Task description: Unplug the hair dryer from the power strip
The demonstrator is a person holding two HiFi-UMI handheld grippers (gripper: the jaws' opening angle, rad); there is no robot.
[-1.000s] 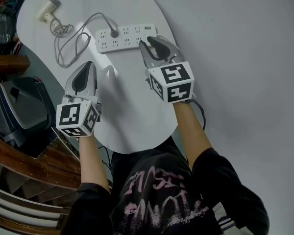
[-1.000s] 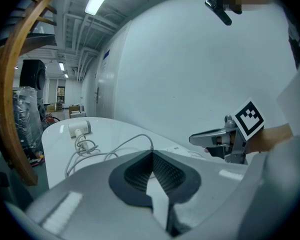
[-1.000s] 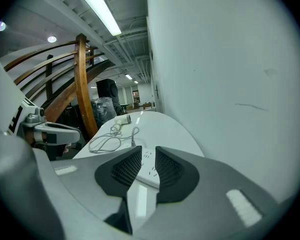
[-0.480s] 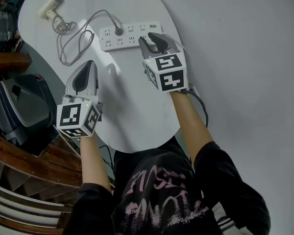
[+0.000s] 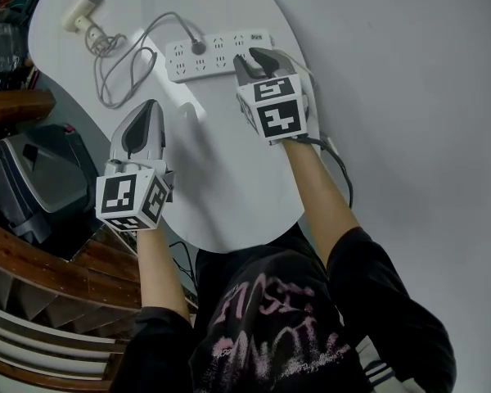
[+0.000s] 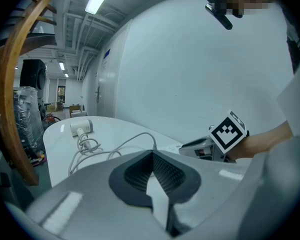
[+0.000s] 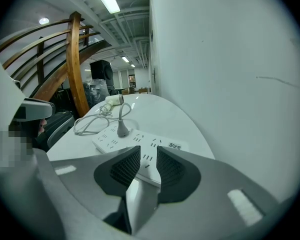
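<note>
Hair dryer (image 5: 80, 11): lay on its side at the far left of the white table (image 5: 229, 178), well apart from both grippers. Ran by a looped cord (image 5: 114, 72) to a plug (image 5: 198, 47) seated in the power strip (image 5: 217, 53) at the far right. Right gripper (image 5: 252, 58): hovered over the strip's right end, jaws wide apart, just opened and then eased in slightly; gripped nothing, with the strip's near edge showing in the gap. Left gripper (image 5: 146, 109): hung nearer and to the left, jaws pressed together, empty.

Left gripper (image 5: 149, 107) closed, right (image 5: 250, 57) newly parted
</note>
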